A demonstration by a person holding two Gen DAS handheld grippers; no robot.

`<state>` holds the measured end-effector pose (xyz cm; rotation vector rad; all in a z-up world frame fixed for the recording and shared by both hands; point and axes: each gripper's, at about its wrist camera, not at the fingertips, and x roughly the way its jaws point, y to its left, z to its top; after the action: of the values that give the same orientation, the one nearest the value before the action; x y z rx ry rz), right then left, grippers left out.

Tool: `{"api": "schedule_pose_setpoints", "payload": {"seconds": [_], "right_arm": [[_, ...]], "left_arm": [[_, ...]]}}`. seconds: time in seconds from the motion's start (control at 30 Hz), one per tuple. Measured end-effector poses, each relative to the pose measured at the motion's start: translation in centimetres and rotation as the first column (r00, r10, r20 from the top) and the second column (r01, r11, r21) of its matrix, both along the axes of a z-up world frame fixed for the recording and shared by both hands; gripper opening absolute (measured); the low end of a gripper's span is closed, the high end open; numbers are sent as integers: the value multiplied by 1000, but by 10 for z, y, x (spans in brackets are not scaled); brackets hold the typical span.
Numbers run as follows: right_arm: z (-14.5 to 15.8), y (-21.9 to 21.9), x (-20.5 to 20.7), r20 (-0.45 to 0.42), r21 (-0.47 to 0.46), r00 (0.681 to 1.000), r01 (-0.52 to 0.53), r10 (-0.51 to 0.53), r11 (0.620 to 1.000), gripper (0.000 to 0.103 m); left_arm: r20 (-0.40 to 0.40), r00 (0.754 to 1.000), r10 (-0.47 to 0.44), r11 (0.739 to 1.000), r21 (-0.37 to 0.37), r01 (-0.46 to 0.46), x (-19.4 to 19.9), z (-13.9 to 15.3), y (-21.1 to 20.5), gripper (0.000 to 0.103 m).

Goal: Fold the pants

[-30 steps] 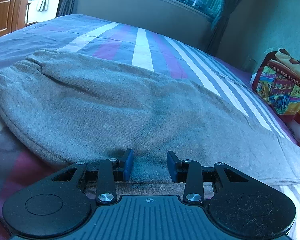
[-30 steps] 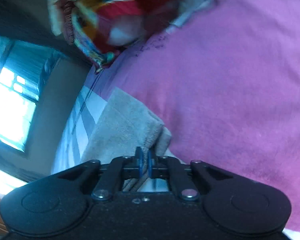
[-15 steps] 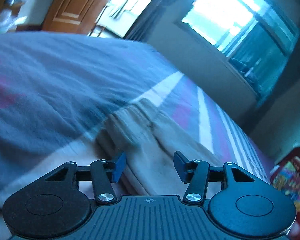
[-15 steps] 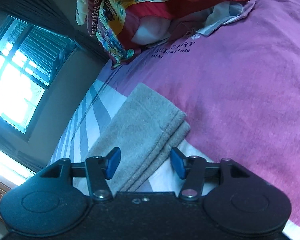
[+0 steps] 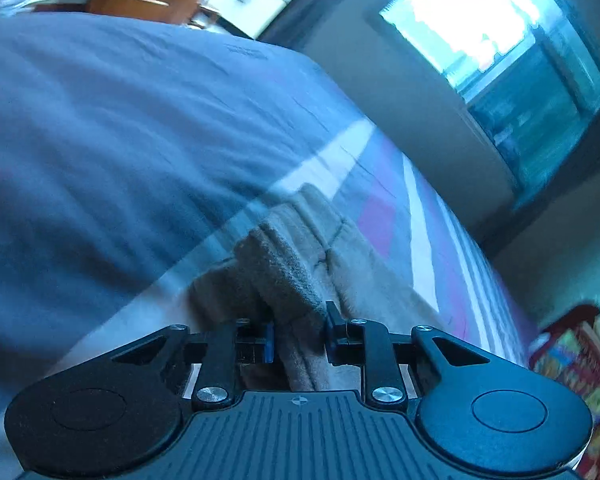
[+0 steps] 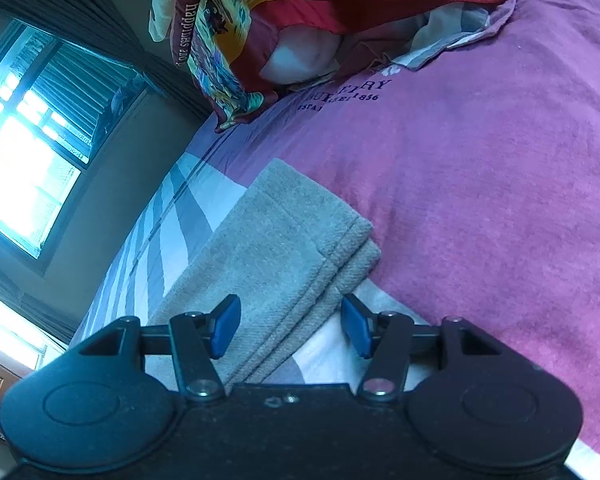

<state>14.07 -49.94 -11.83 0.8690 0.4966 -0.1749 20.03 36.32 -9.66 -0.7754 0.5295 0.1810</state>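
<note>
On the left, the left claw [image 5: 299,334] is seen clenched on a bunched ridge of the grey pants [image 5: 288,276] at what looks like the waistband end, the cloth being pinched between the two blue pads. Half a second earlier the same claw was held spread, with the fabric lying untouched between its fingers, so the grip has only just been taken. The view is blurred, which suggests the claw is in motion. The pants are laid along the striped bed [image 5: 100,128], stretching away from this claw toward the window [image 5: 472,20].

On the right, the right claw [image 6: 289,330] is released, its fingers spread on either side of the layered leg hems [image 6: 300,224] without pressing them. A second ago it was shut tight here; it has since been opened, and the hems have been left lying flat in a neat stack at the edge of the pink blanket [image 6: 480,208], below the patterned pillow [image 6: 260,20].

The leg end appears to have been set down and let go, while the waistband end has been newly taken up. The next fold is therefore judged likely to be carried out from the left end; slipping of the thick bunch from the pads is the risk to be watched.
</note>
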Motion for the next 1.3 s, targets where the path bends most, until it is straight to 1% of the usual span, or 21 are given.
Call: {"api": "schedule_pose_setpoints", "payload": {"seconds": [0.1, 0.13, 0.17, 0.2, 0.23, 0.27, 0.3, 0.43, 0.6, 0.73, 0.83, 0.87, 0.9, 0.97, 1.03, 1.1, 1.17, 1.2, 1.23, 1.27, 1.3], "right_arm": [[0, -2, -1, 0, 5, 1000, -6, 6, 1000, 54], [0, -2, -2, 2, 7, 1000, -7, 7, 1000, 54], [0, -3, -2, 3, 7, 1000, -8, 8, 1000, 54], [0, -2, -3, 3, 6, 1000, -8, 8, 1000, 54], [0, -2, -5, 4, 8, 1000, -5, 5, 1000, 54], [0, -2, -5, 5, 12, 1000, -1, 1, 1000, 54], [0, -2, -5, 4, 14, 1000, 2, -2, 1000, 54], [0, -6, -15, 29, 67, 999, 23, -25, 997, 55], [-10, -16, -28, 72, 184, 993, 78, -92, 980, 54], [-12, -16, -19, 63, 181, 994, 82, -95, 980, 54], [-9, -15, -2, 36, 130, 997, 63, -68, 990, 52], [-6, -15, 7, 7, 92, 999, 51, -52, 994, 38], [-3, -15, 15, -32, 51, 998, 48, -47, 998, 12], [11, -13, 29, -69, -33, 997, 25, -27, 999, 11], [43, -1, 26, 18, -175, 1000, -19, 23, 984, 11], [77, 12, 8, 156, -279, 985, -30, 76, 960, 11], [81, 14, -6, 207, -344, 976, 5, 70, 939, 11], [67, 6, -2, 164, -337, 985, 12, 46, 941, 11], [44, -6, 10, 64, -278, 998, -1, 20, 960, 11], [11, -20, 28, -111, -175, 994, -24, 4, 984, 11], [-2, -22, 29, -111, -137, 994, -16, 0, 990, 13]], "left_arm": [[167, 985, -37, 999, 28, 33, 7, 30, 3, 20], [185, 981, -53, 997, 59, 42, 10, 35, 4, 20], [102, 993, -59, 993, 105, 48, 18, 31, 4, 20], [-30, 997, -73, 987, 143, 76, 30, 21, 4, 20], [-120, 988, -98, 981, 154, 116, 37, 9, 4, 20], [-169, 978, -118, 974, 169, 147, 40, 0, 3, 20], [-159, 980, -123, 972, 179, 151, 37, -3, 3, 21], [-53, 994, -93, 990, 100, 98, 16, -5, 6, 21], [-87, 994, -69, 995, 71, 75, 18, -15, 5, 23], [-124, 990, -71, 991, 108, 85, 24, -16, -2, 23], [-130, 989, -76, 987, 129, 93, 20, -14, -4, 23], [-132, 988, -76, 986, 140, 95, 18, -13, -5, 23], [-135, 988, -75, 984, 149, 95, 18, -12, -6, 23], [-140, 987, -73, 983, 159, 95, 21, -12, -7, 23], [-146, 987, -72, 982, 163, 96, 20, -12, -7, 24], [-150, 986, -78, 980, 173, 104, 20, -12, -7, 24], [-153, 985, -84, 978, 175, 110, 21, -13, -7, 24], [-156, 984, -87, 977, 181, 115, 22, -13, -8, 24], [-162, 983, -87, 975, 187, 117, 22, -12, -9, 24], [-166, 982, -85, 975, 189, 116, 22, -11, -9, 24], [-168, 982, -84, 974, 194, 116, 22, -10, -9, 24]]}}
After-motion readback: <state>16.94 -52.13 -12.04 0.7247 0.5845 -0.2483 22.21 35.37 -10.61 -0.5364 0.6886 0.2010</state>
